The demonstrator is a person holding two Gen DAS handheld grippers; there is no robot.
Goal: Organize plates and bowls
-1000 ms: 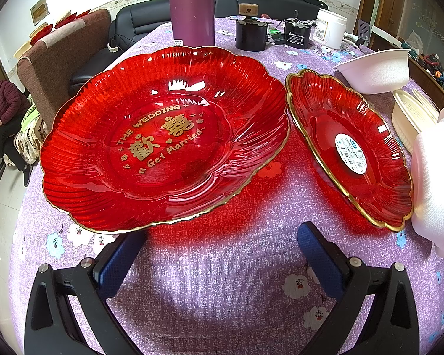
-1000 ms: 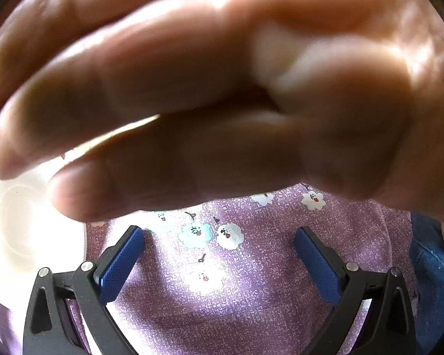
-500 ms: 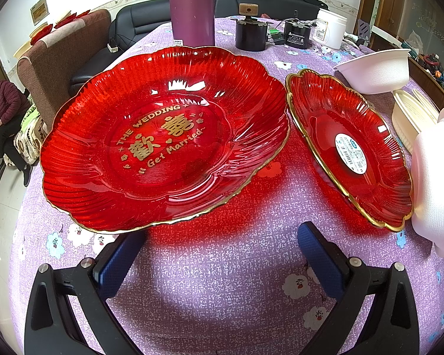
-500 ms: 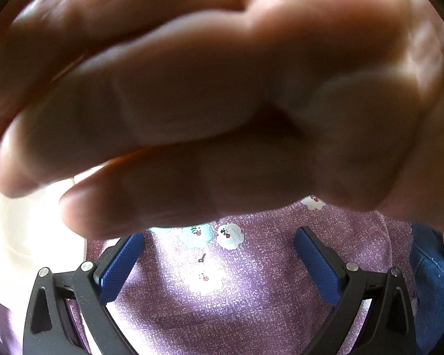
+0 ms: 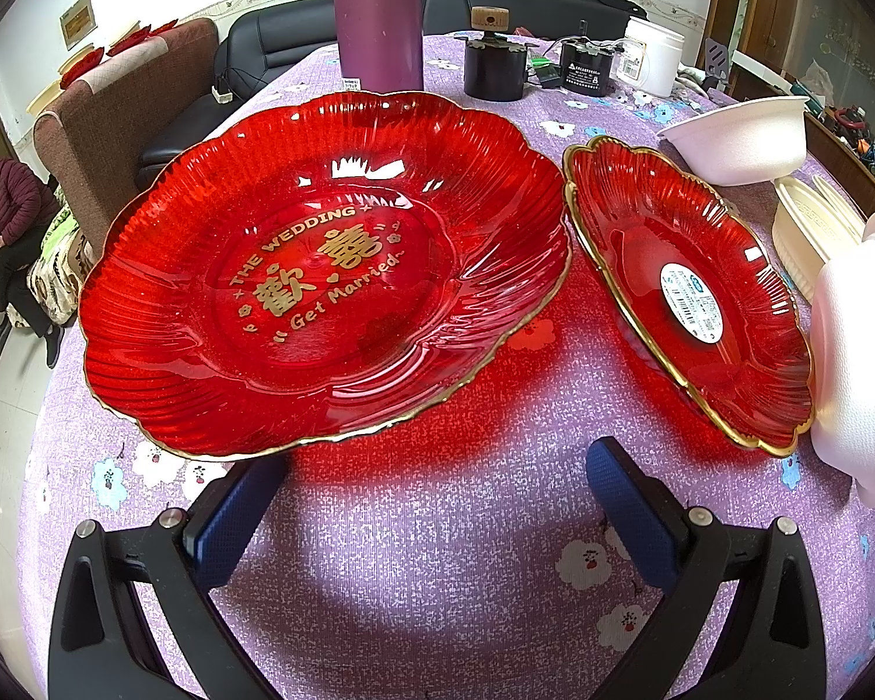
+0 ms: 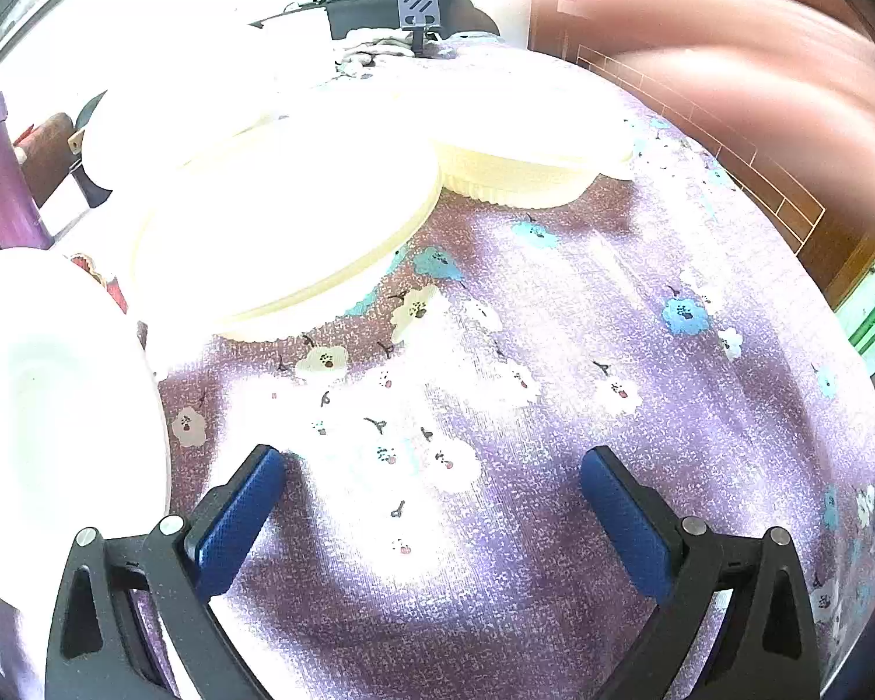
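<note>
On a purple flowered cloth [image 5: 437, 554], in a living room with a black sofa [image 5: 274, 41] behind: big red plate [image 5: 321, 268] lying flat, gold lettering reading up toward the right. Just beside it, smaller red plate [image 5: 694, 303] tilted, resting against a white bowl [image 5: 857, 361]. Left gripper [image 5: 431, 501] spread wide, empty, unchanged from before. Right gripper [image 6: 431, 501] also spread, empty, over bare cloth; cream dishes [image 6: 286, 233] now visible ahead, blurred hand [image 6: 729, 87] moved off to upper right, no longer covering the lens.
</note>
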